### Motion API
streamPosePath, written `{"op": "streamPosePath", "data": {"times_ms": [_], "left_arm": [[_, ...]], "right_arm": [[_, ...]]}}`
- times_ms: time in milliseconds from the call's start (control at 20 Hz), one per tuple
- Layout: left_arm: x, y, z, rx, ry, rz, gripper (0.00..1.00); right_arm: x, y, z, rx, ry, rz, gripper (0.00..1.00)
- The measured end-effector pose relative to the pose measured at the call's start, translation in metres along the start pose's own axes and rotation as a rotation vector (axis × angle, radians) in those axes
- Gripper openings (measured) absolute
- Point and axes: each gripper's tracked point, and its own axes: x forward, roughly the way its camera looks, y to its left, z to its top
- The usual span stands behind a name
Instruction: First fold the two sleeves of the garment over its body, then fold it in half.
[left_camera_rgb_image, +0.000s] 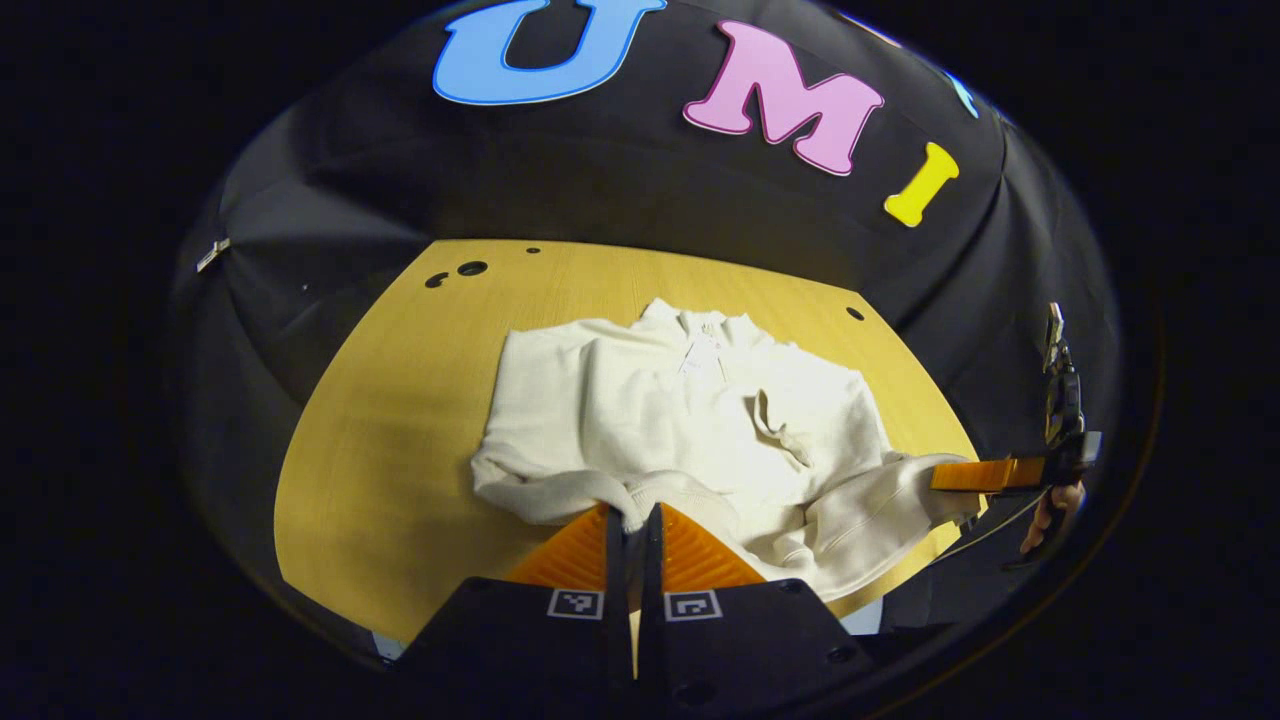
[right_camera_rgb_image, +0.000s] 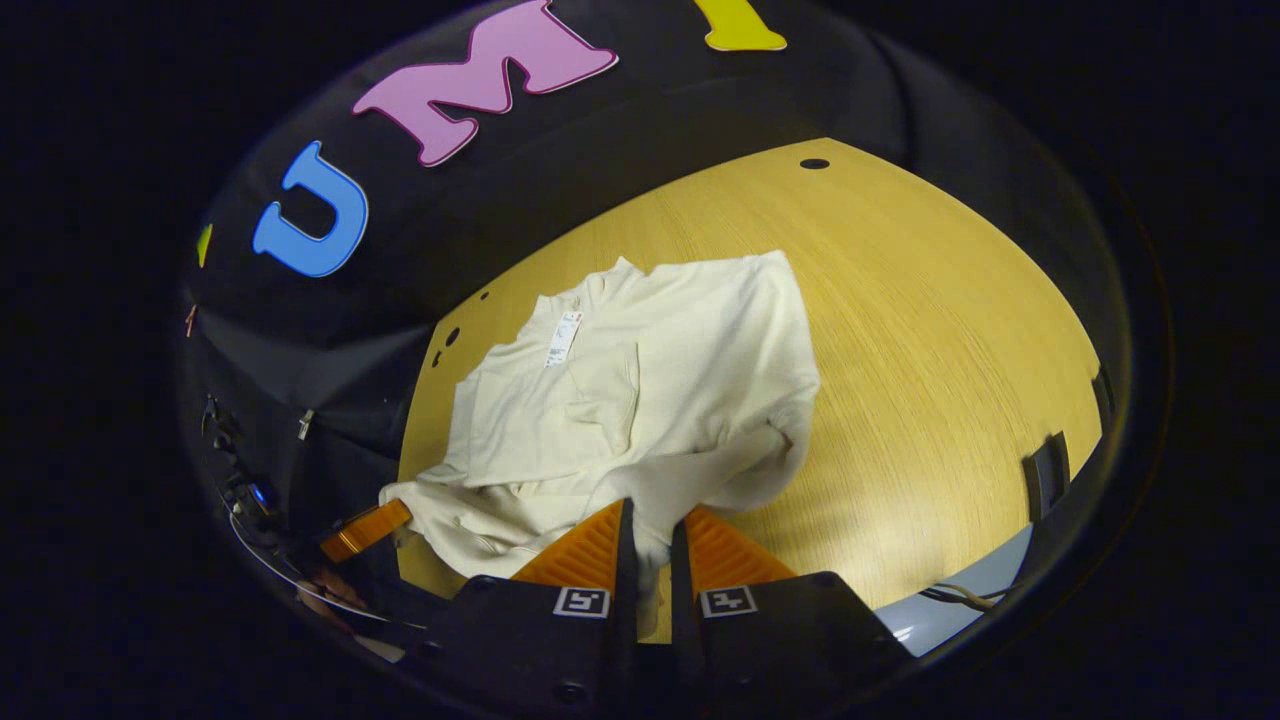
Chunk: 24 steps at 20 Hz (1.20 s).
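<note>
cream garment (left_camera_rgb_image: 680, 420) on wooden table (left_camera_rgb_image: 400, 420), left gripper (left_camera_rgb_image: 632, 520) and right gripper (right_camera_rgb_image: 652, 535) each clamping its hem

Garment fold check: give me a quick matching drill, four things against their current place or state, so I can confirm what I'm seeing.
Things:
1. left gripper
2. right gripper
3. white tag
4. table

States:
A. yellow wood, bare beside the garment
B. near the collar, on the far side
C. shut on the near hem of the garment, seen in the left gripper view
D. shut on garment cloth, seen in the right gripper view

Pairs: 1-C, 2-D, 3-B, 4-A
</note>
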Motion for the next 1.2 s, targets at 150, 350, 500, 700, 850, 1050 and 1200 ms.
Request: {"op": "streamPosePath", "data": {"times_ms": [150, 350, 500, 700, 850, 1050, 1200], "left_arm": [[0.01, 0.002, 0.025, -0.009, -0.028, -0.003, 0.06], [0.028, 0.011, 0.052, -0.036, -0.05, 0.001, 0.06], [0.044, 0.021, 0.073, -0.053, -0.06, 0.011, 0.06], [0.076, 0.03, 0.091, -0.059, -0.061, 0.029, 0.06], [0.097, 0.038, 0.096, -0.089, -0.049, 0.048, 0.06], [0.124, 0.045, 0.1, -0.082, -0.031, 0.076, 0.06], [0.142, 0.048, 0.103, -0.068, -0.021, 0.095, 0.06]], "right_arm": [[0.007, 0.007, 0.027, 0.023, -0.037, 0.008, 0.18], [0.024, 0.008, 0.059, 0.061, -0.07, 0.007, 0.18], [0.043, 0.004, 0.084, 0.09, -0.093, -0.006, 0.18], [0.069, -0.004, 0.11, 0.061, -0.118, -0.045, 0.18], [0.091, -0.009, 0.12, 0.057, -0.116, -0.063, 0.18], [0.118, -0.019, 0.129, 0.073, -0.108, -0.08, 0.18], [0.137, -0.025, 0.134, 0.086, -0.092, -0.088, 0.18]]}}
